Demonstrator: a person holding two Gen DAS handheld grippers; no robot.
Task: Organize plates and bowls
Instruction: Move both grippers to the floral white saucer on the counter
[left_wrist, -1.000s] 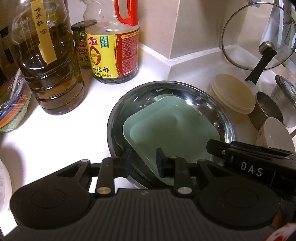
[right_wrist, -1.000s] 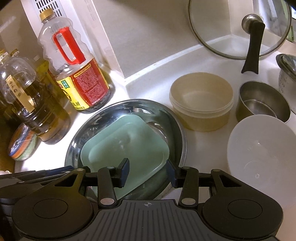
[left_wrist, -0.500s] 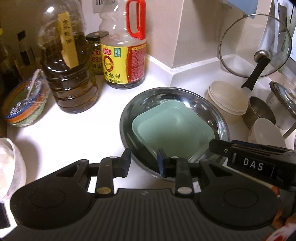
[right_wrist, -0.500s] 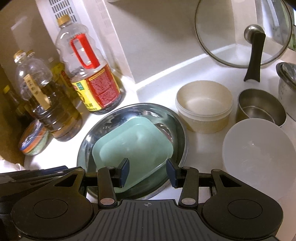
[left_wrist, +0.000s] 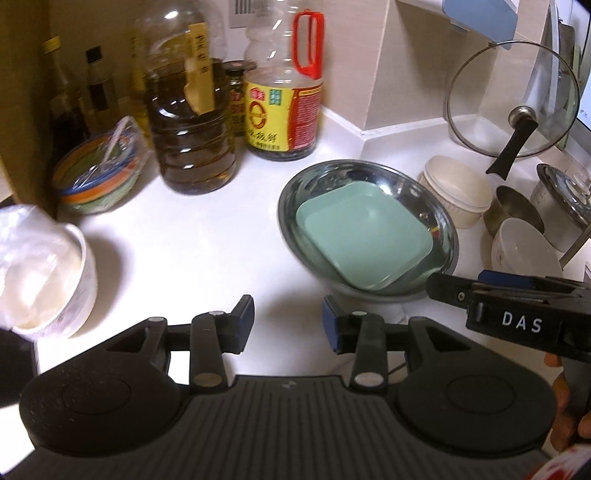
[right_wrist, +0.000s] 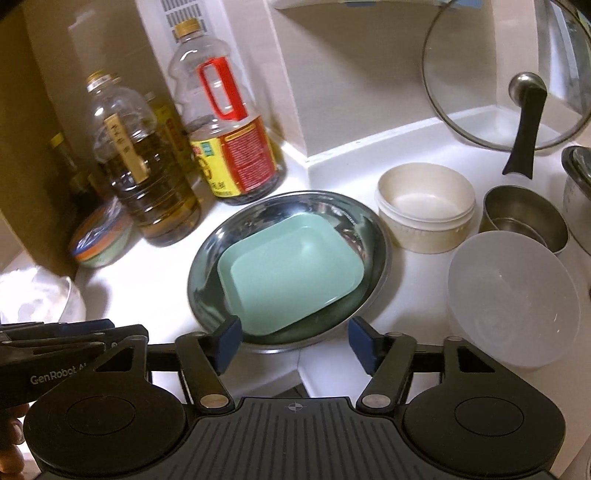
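Your left gripper (left_wrist: 288, 325) and right gripper (right_wrist: 293, 343): jaws apart, empty. Green square plate (right_wrist: 290, 275) lies tilted inside steel bowl (right_wrist: 373, 225) on the counter, corner toward you.

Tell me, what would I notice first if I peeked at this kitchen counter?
Probably the pale green square plate lying inside the shiny round metal dish in the middle of the white counter. Behind it stand a big oil bottle and a soy sauce bottle with a red handle, and a glass pot lid leans against the wall on the right.
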